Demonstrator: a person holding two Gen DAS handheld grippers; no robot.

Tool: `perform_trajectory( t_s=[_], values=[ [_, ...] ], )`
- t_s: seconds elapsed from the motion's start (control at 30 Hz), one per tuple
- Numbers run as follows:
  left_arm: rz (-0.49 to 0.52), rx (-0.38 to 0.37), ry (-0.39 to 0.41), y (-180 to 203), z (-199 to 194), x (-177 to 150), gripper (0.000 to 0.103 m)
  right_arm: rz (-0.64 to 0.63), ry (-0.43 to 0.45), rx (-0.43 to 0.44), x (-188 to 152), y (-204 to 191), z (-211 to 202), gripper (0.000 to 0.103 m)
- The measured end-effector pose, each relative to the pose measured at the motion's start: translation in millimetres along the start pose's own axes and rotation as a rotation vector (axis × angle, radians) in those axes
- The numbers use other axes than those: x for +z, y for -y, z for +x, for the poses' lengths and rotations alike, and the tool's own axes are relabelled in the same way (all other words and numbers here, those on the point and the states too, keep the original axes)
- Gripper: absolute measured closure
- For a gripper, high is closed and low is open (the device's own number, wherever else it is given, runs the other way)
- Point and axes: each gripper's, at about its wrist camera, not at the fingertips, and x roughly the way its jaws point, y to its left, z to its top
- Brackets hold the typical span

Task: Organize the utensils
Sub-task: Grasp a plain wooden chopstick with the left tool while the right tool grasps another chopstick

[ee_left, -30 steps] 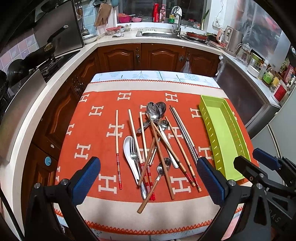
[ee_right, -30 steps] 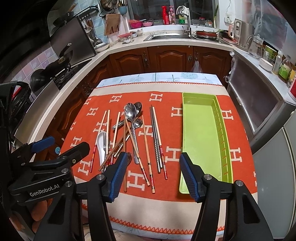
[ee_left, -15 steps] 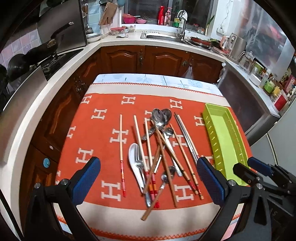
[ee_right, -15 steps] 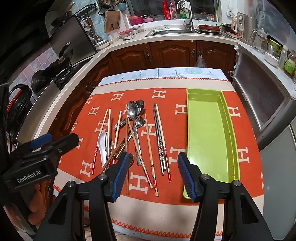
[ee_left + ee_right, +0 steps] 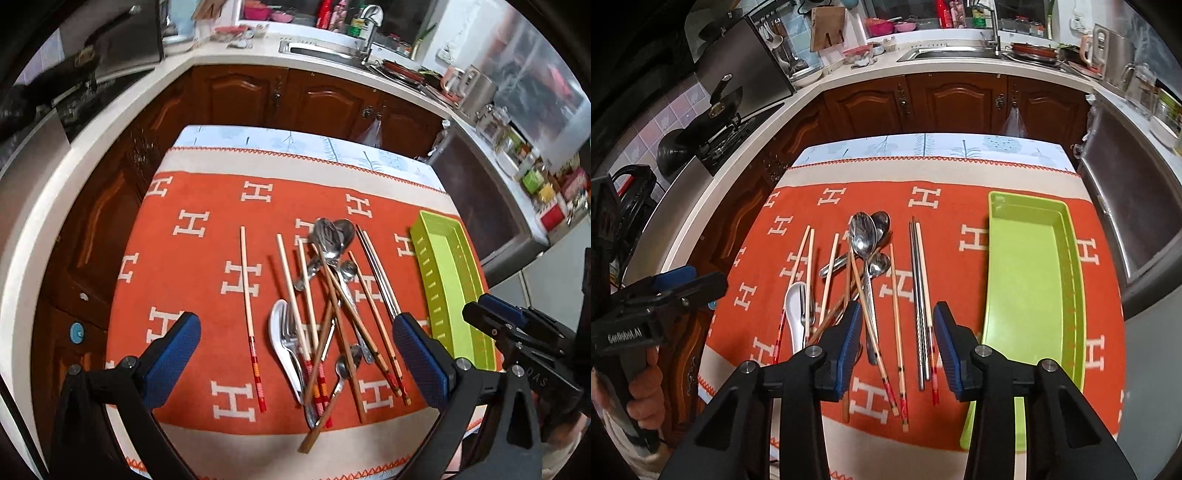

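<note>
A tangled pile of utensils (image 5: 332,295) lies mid-table: metal spoons (image 5: 866,236), a white ceramic spoon (image 5: 796,306) with a fork (image 5: 807,314) on it, a pair of metal chopsticks (image 5: 919,295) and several wooden chopsticks (image 5: 895,314) with red ends. One wooden chopstick (image 5: 248,295) lies alone to the left. The long green tray (image 5: 1027,277) sits empty on the right. My left gripper (image 5: 295,343) hovers wide open over the pile's near end. My right gripper (image 5: 897,325) hangs above the chopsticks' near ends, its jaws closing; the pads press on nothing.
An orange cloth (image 5: 975,236) with white H marks covers the table. Beyond it run dark wood cabinets (image 5: 956,99), a counter with a sink (image 5: 945,53), and a stove with a wok (image 5: 713,114) at left. A steel appliance (image 5: 1126,206) stands to the right.
Both grippers have come forward and lower over the table, so the utensils look larger. The right jaws have narrowed. The left jaws keep their width. No utensil has moved.
</note>
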Motion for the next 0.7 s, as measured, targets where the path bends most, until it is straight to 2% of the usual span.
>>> perform_trajectory(
  t_s=[0.23,0.43,0.5,0.6,0.7],
  values=[
    [-0.040,0.051,-0.010,-40,26,12,0.003,0.006,-0.077,0.050,29,0,41,0.069],
    [-0.050,0.094,-0.067,-58,63,10,0.014,0.005,-0.140,0.111,34,-17,83,0.071],
    [-0.048,0.105,-0.093,-61,77,9,0.022,0.010,-0.163,0.143,34,-24,95,0.072],
    [-0.056,0.109,-0.142,-64,101,8,0.029,0.017,-0.197,0.195,33,-40,115,0.073],
    [-0.065,0.115,-0.175,-67,119,8,0.036,0.004,-0.217,0.211,31,-55,129,0.073]
  ],
)
